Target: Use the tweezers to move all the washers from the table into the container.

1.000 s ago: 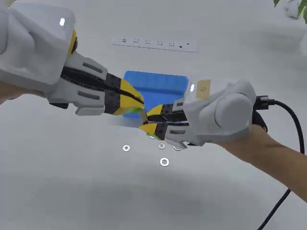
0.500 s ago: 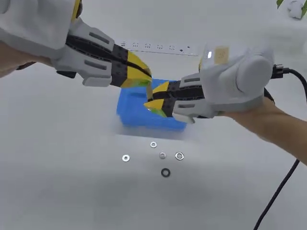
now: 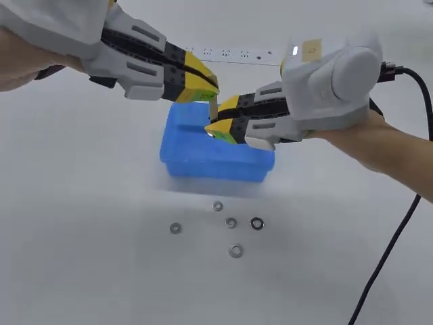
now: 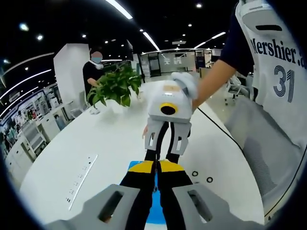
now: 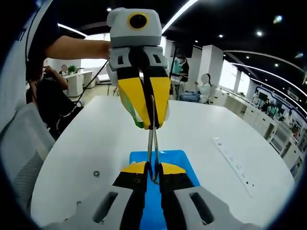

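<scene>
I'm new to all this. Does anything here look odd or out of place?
Nothing is spilled or broken. One oddity: the left gripper and the right gripper both pinch the same tweezers, one at each end, above the blue container. Among the washers on the table, one dark washer differs from the silvery rest.

We hold our left gripper (image 3: pixel 214 85) up high on the left and our right gripper (image 3: pixel 211 126) a bit lower on the right. Their yellow tips point at each other and nearly meet. Each gripper has its jaws squeezed tight on the thin tweezers (image 5: pixel 151 129). Our right arm (image 3: pixel 406 162) reaches in from the right. Our left hand (image 3: pixel 27 55) comes in from the top left.
</scene>
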Tool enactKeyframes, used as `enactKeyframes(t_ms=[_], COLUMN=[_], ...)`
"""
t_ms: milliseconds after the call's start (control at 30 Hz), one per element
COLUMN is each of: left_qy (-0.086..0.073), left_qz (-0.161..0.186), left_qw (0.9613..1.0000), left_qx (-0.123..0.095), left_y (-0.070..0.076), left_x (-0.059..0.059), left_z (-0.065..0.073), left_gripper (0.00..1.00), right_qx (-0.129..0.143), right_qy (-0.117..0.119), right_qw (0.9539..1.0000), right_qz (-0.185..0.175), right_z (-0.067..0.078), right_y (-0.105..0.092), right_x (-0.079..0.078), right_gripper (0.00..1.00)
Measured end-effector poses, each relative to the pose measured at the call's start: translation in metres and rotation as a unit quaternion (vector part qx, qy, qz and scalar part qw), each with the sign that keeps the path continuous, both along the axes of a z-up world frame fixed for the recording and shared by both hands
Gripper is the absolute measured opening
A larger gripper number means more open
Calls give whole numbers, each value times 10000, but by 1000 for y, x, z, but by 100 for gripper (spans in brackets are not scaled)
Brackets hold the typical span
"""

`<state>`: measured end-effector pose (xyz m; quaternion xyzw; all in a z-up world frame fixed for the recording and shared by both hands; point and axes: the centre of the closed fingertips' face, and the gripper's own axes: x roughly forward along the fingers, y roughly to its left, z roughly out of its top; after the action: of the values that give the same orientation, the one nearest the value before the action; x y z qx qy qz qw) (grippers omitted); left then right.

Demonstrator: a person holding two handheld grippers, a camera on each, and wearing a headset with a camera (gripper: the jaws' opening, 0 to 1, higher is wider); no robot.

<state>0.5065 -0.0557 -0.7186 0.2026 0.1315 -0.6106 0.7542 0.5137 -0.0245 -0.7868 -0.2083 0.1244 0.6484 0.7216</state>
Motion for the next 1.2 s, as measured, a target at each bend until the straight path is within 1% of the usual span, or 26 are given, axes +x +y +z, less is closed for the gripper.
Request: enactKeyframes(t_ms=[67,133,333,367,400,433,467,500,567,600,633,667,700,800,833,900,933,1000,1100,1133,1200], left_qy=[2,28,-23,-66,-22,-14,-33,56,49,66,138,108,136,186,214,195,213,179,182,197,175], left_qz=[-4,-7,-45,-29,-34,-64,-27,-65,-69,-66,-97,-91,-89,-88,-143,-151,-175,-160,-177,-190,-202], left_qw=[10000,10000,10000,9999,9999,9999,9999,9998,9999,9998,9997,9997,9997,9996,9994,9993,9993,9994,9993,9992,9993], left_qx=[-8,-22,76,95,91,113,135,154,146,159,167,180,190,193,231,270,271,258,267,275,261], left_y=[-1,-3,-4,-4,-5,-5,-5,-4,-5,-3,-3,-4,-4,-4,-5,-5,-6,-6,-7,-7,-7], left_x=[4,7,15,17,17,17,19,18,20,24,23,23,23,22,19,18,17,18,17,16,14], left_z=[-6,-11,-28,-31,-33,-37,-40,-43,-47,-52,-55,-57,-59,-63,-65,-67,-68,-67,-66,-65,-62], left_gripper=[6,6,6,6,6,6,6,6,6,6,6,6,6,6,6,6,6,6,6,6,6], right_qx=[-29,-62,-208,-238,-255,-284,-322,-356,-390,-434,-456,-475,-501,-551,-581,-623,-621,-594,-588,-601,-570], right_qy=[61,73,105,115,122,125,136,129,156,172,166,184,219,255,249,247,258,274,321,306,282], right_qw=[10000,10000,9997,9997,9996,9995,9994,9993,9991,9989,9988,9987,9985,9981,9980,9977,9977,9978,9977,9977,9979], right_qz=[5,12,12,13,10,27,35,34,62,60,79,78,60,73,88,107,112,90,63,65,75], right_z=[-7,-11,-28,-31,-33,-37,-40,-43,-46,-50,-52,-54,-56,-62,-63,-66,-66,-65,-65,-64,-61], right_y=[-2,-2,-2,-2,-2,-2,-2,-2,-1,-1,-2,-2,-2,-3,-3,-4,-4,-4,-5,-5,-5], right_x=[4,6,13,14,15,15,15,16,15,15,15,15,15,14,13,12,11,12,12,12,10], right_gripper=[10,10,10,10,10,10,10,10,10,10,10,10,10,10,10,10,10,10,11,11,11])
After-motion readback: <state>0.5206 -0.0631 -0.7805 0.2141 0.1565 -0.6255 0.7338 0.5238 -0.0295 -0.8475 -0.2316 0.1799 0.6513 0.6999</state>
